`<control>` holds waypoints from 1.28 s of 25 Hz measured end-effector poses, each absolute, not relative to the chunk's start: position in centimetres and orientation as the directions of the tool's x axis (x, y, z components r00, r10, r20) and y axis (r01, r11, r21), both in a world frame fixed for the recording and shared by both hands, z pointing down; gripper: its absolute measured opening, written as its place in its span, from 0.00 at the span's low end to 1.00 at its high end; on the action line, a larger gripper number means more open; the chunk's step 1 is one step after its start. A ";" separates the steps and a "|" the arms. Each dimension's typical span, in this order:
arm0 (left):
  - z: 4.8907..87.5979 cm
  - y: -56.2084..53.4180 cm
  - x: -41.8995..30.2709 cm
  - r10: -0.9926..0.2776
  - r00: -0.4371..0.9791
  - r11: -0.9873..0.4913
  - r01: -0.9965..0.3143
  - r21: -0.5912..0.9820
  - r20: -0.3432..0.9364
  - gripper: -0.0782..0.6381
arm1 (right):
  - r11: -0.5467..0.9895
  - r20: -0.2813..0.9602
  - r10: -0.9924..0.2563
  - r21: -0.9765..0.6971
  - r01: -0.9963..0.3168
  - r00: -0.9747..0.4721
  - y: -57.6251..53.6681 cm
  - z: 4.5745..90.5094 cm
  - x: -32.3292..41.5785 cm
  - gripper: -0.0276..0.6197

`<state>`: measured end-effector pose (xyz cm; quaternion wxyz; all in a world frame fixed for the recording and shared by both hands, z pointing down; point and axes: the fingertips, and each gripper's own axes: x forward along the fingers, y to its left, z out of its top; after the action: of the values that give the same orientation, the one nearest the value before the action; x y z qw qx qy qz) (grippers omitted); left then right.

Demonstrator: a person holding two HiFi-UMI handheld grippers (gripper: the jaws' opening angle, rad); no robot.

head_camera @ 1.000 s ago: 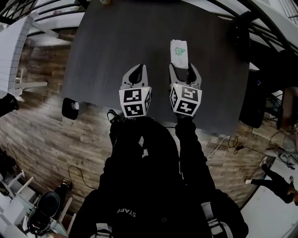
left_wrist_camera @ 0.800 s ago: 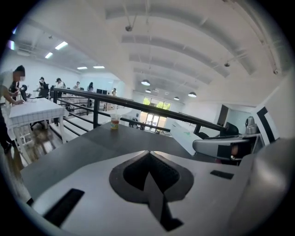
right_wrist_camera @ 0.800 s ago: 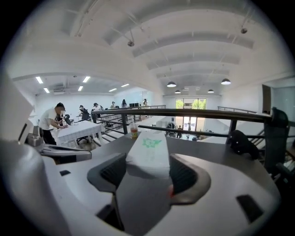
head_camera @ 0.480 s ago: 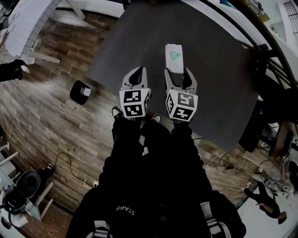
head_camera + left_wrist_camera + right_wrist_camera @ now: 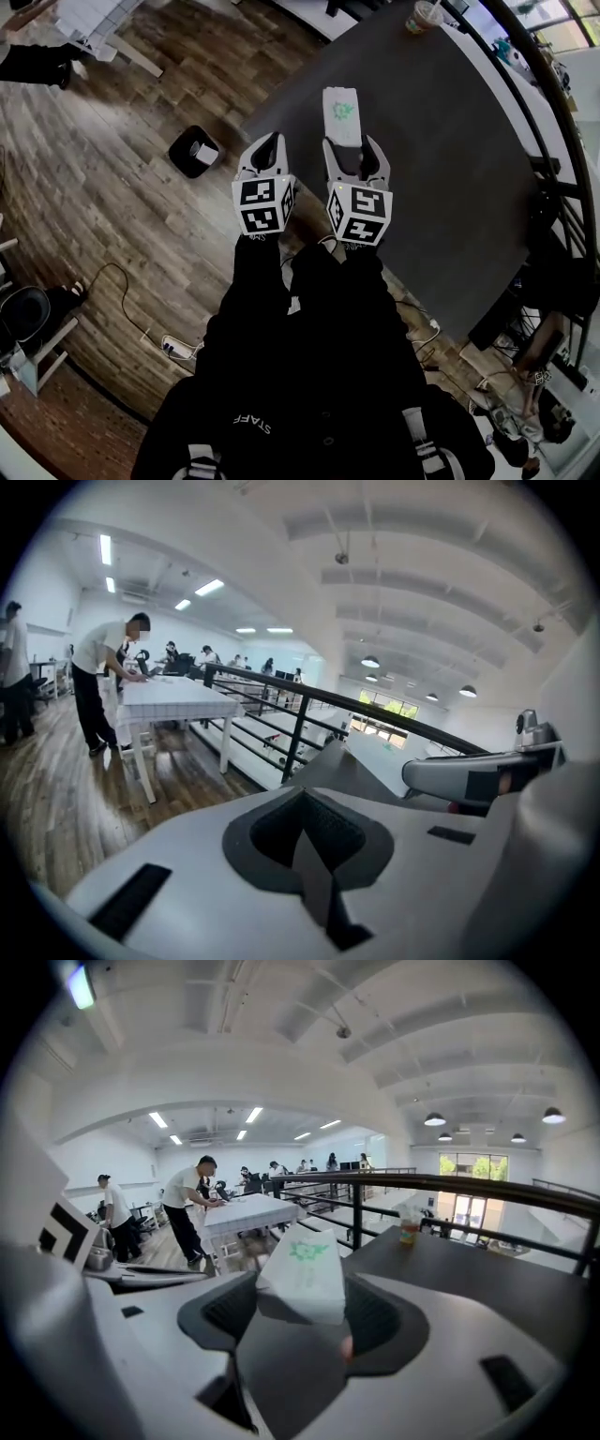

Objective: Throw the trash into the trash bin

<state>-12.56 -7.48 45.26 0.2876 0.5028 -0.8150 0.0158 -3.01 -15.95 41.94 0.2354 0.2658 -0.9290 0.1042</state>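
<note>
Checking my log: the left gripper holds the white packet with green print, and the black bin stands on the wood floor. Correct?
No. The right gripper, not the left, holds the white packet with green print; the right gripper view shows it between the jaws. The left gripper is shut on nothing. The black bin does stand on the wood floor.

trash point(image 5: 340, 114): flat white oblong packet, green print on upper face | state: near end clamped in right gripper point(image 5: 350, 150), far end jutting forward, held over edge of dark table point(image 5: 441, 141) | bin point(image 5: 194, 152): black, squarish, open top, something white inside | upright on wood floor point(image 5: 112, 187), left of table, well apart from trash
</note>
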 end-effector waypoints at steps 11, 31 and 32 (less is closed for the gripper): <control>51.7 5.9 -25.6 -0.673 -0.482 0.700 -0.660 0.272 0.562 0.11 | 0.953 0.549 -0.196 -0.087 -0.289 -0.812 -4.5 47.3 -19.3 0.52; 73.1 25.4 -36.5 -0.428 -0.567 0.897 -0.362 0.254 0.703 0.11 | 0.984 0.705 0.142 -0.180 0.019 -0.695 13.1 70.1 -35.1 0.52; 74.4 25.9 -36.7 -0.423 -0.565 0.900 -0.354 0.255 0.709 0.11 | 0.983 0.711 0.146 -0.180 0.022 -0.688 13.4 71.5 -35.4 0.52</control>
<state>-36.72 25.85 74.39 0.4114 0.2197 -0.8836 -0.0418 -35.40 13.38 71.49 0.3922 -0.0459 -0.9154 0.0787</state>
